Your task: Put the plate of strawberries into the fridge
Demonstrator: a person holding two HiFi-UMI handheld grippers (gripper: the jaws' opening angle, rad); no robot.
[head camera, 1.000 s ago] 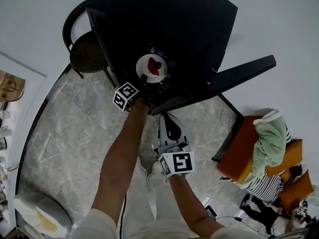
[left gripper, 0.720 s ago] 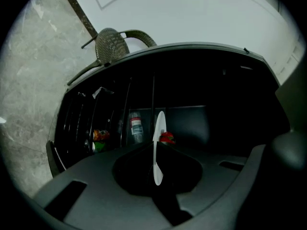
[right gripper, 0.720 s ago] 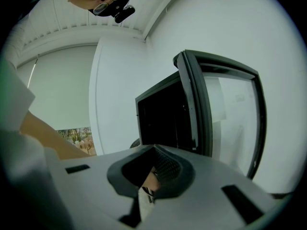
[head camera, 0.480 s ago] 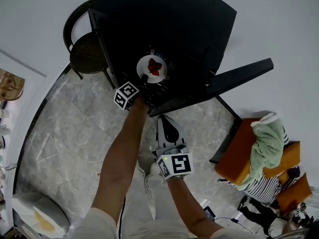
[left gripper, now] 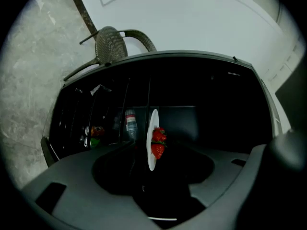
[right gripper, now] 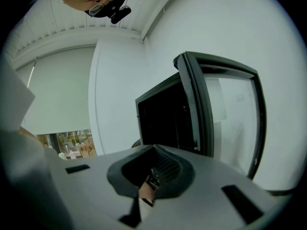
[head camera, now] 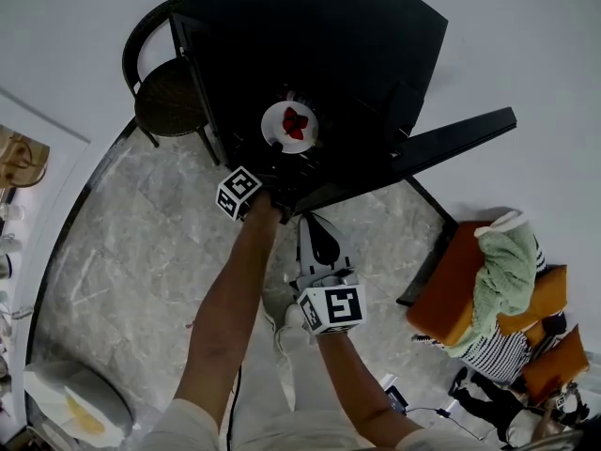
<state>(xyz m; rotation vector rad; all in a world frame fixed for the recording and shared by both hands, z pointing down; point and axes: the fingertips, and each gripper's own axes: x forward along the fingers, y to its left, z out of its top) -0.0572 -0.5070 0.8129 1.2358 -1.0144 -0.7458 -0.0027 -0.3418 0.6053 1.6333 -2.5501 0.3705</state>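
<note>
A white plate (head camera: 290,125) with red strawberries (head camera: 295,123) lies on a shelf inside the open black fridge (head camera: 357,45). My left gripper (head camera: 271,161) reaches into the fridge just short of the plate's near rim. Its jaws are opening and stand apart from the plate. In the left gripper view the plate (left gripper: 152,139) stands edge-on ahead of the dark jaws, strawberries (left gripper: 158,143) on it, with nothing pressed between the pads. My right gripper (head camera: 318,225) hangs low in front of the fridge, shut and empty.
The fridge door (head camera: 460,139) swings open to the right. A bottle (left gripper: 130,123) and small items stand on the fridge's inner shelves. A dark wicker chair (head camera: 164,101) is left of the fridge. An orange seat with green cloth (head camera: 502,280) sits at right.
The left gripper has let go of the plate and drawn back slightly toward me; the plate stays on the shelf. The right gripper has barely moved.
</note>
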